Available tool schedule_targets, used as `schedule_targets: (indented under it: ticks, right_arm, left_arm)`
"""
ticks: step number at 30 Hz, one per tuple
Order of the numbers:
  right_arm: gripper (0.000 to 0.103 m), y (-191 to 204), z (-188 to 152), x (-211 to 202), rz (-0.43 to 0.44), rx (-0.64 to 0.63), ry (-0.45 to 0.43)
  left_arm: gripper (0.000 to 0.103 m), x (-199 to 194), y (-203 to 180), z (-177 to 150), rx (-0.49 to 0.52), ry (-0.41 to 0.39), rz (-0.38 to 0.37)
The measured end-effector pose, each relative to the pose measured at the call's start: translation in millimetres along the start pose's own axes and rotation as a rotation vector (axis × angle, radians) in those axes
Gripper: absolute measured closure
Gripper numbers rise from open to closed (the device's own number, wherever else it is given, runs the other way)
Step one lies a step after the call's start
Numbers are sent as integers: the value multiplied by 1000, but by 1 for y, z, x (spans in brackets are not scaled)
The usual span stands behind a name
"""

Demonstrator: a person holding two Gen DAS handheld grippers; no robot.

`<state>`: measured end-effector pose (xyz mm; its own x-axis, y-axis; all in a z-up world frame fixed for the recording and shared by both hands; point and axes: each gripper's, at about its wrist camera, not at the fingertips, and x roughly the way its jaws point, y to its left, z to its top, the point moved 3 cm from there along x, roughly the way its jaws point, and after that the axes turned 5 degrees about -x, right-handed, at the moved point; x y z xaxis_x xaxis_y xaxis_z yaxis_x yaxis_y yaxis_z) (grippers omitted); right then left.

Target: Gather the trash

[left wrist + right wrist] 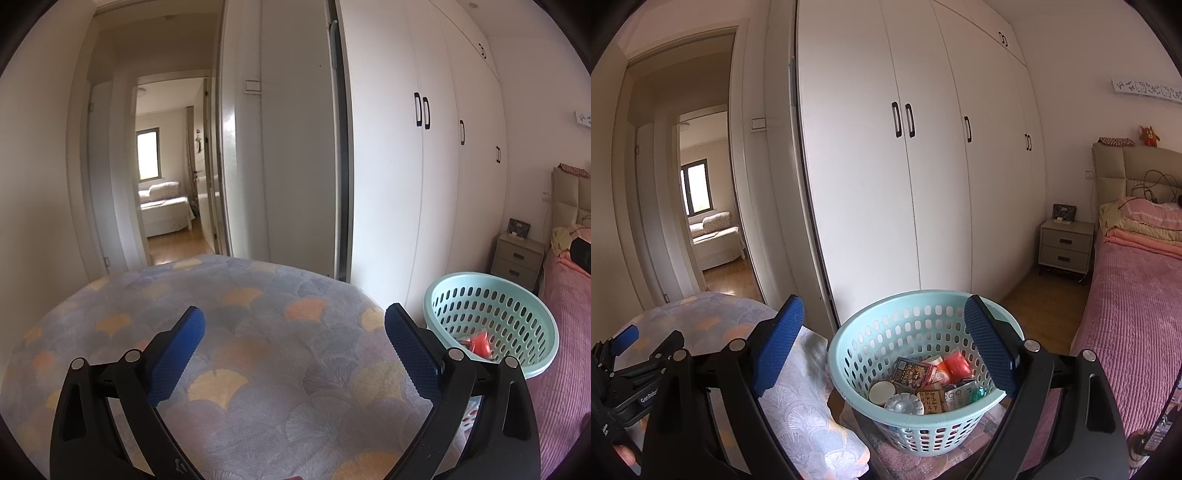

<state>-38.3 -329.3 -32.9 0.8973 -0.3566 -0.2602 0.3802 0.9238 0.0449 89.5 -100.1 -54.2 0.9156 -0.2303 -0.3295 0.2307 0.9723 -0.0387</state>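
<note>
A pale turquoise perforated basket (871,334) stands below and ahead of my right gripper (884,325). It holds several pieces of trash: a small printed box (910,371), an orange packet (956,363), a round white lid (881,392) and other packs. My right gripper is open with nothing between its blue pads. In the left wrist view the same basket (517,306) sits at the lower right, with an orange packet (480,341) showing inside. My left gripper (293,319) is open and empty above a surface covered by a lilac cloth with fan-shaped leaf prints (240,332). The left gripper (624,341) also shows at the left edge of the right wrist view.
White wardrobe doors (923,166) fill the wall ahead. A bed with a pink cover (1137,314) lies on the right, and a grey nightstand (1065,245) stands by its head. An open doorway (166,184) on the left leads to another room.
</note>
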Motion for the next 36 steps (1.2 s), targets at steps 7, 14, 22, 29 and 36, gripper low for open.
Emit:
schedule_targets:
  ticks: [7, 14, 22, 29, 36]
  right_arm:
    - [19, 3, 0, -1, -5, -7, -3]
    - [19, 3, 1, -1, -4, -6, -3]
    - [19, 4, 0, -2, -3, -7, -2]
    - [19, 4, 1, 0, 3, -5, 3]
    - [19, 4, 2, 2, 9, -9, 4]
  left_arm:
    - [8, -1, 1, 0, 1, 1, -5]
    - [8, -1, 1, 0, 0, 2, -6]
    - [8, -1, 1, -1, 1, 4, -8]
    - [8, -1, 1, -1, 2, 6, -8]
    - [8, -1, 1, -1, 2, 7, -8]
